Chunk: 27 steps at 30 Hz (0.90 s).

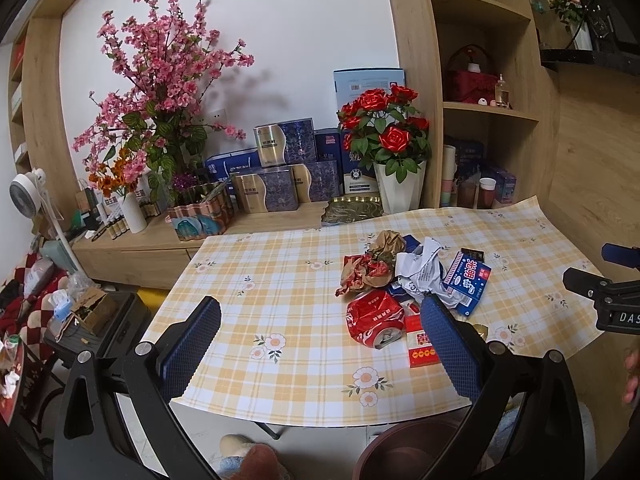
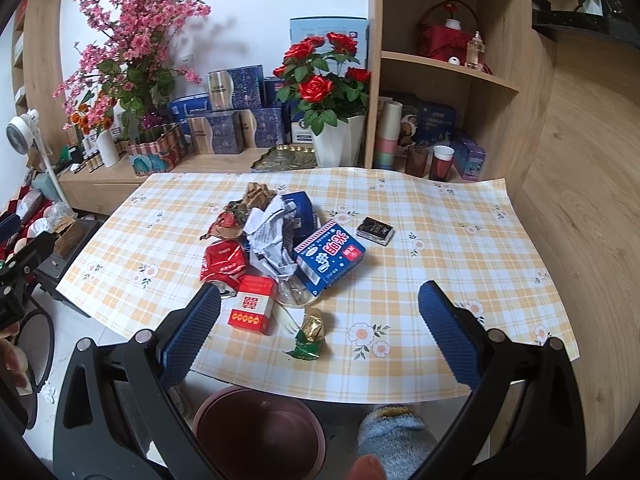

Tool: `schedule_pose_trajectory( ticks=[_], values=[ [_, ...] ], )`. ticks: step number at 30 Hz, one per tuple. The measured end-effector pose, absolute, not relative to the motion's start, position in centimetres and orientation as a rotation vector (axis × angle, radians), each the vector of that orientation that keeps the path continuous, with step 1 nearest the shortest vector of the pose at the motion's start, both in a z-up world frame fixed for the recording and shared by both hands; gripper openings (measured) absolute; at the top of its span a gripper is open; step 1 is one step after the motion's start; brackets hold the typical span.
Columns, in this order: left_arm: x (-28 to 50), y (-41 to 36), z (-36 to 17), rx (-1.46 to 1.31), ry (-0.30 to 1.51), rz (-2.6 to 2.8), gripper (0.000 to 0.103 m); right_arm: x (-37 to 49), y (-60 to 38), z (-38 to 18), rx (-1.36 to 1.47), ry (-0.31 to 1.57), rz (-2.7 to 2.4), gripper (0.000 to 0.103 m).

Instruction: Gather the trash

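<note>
A heap of trash lies on the checked tablecloth [image 2: 420, 280]: a crushed red can [image 2: 223, 263], a red cigarette box [image 2: 253, 309], crumpled white paper [image 2: 269, 236], a blue carton [image 2: 330, 255], brown wrappers [image 2: 240, 212], a small black packet [image 2: 375, 231] and a gold-green wrapper [image 2: 310, 338]. The can [image 1: 374, 318], red box [image 1: 420, 344] and blue carton [image 1: 468, 282] also show in the left wrist view. My left gripper [image 1: 320, 340] is open above the table's near edge, left of the heap. My right gripper [image 2: 318, 332] is open over the gold wrapper. A dark red bin [image 2: 260, 432] stands under the table edge.
A low cabinet behind the table holds pink blossoms [image 2: 132, 48], red roses in a white pot [image 2: 324, 92], blue boxes [image 2: 236, 120] and a tray [image 2: 284, 158]. Shelves with cups [image 2: 440, 162] stand at the right. A fan [image 1: 30, 196] and clutter are at the left. Slippered feet [image 2: 394, 440] are below.
</note>
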<state>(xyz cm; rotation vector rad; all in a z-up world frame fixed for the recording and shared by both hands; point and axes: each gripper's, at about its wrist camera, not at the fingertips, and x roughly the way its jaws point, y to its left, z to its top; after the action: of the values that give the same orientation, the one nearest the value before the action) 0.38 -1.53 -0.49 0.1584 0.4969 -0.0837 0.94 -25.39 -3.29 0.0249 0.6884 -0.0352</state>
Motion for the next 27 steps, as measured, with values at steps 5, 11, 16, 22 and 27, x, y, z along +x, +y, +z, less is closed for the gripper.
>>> schedule_pose_trajectory(
  ticks=[5, 11, 16, 22, 27],
  values=[
    [1.1, -0.6, -2.0, 0.176, 0.479, -0.078, 0.098, 1.5, -26.4, -5.2, 0.085, 0.704, -0.029, 0.097],
    [2.9, 0.5, -5.0, 0.152, 0.572, -0.085, 0.098, 3.1, -27.2, -9.4, 0.087, 0.78, -0.036, 0.097],
    [3.7, 1.4, -6.9, 0.105, 0.614, -0.093, 0.098, 5.5, -27.4, -14.2, 0.071, 0.895, -0.064, 0.097],
    [5.0, 2.1, -8.7, 0.081, 0.618, -0.153, 0.098, 8.9, -27.3, -18.5, 0.105, 0.985, -0.022, 0.097],
    [6.5, 2.5, -10.5, 0.037, 0.669, -0.16, 0.098, 11.7, -26.4, -21.2, 0.124, 1.037, 0.005, 0.082]
  ],
)
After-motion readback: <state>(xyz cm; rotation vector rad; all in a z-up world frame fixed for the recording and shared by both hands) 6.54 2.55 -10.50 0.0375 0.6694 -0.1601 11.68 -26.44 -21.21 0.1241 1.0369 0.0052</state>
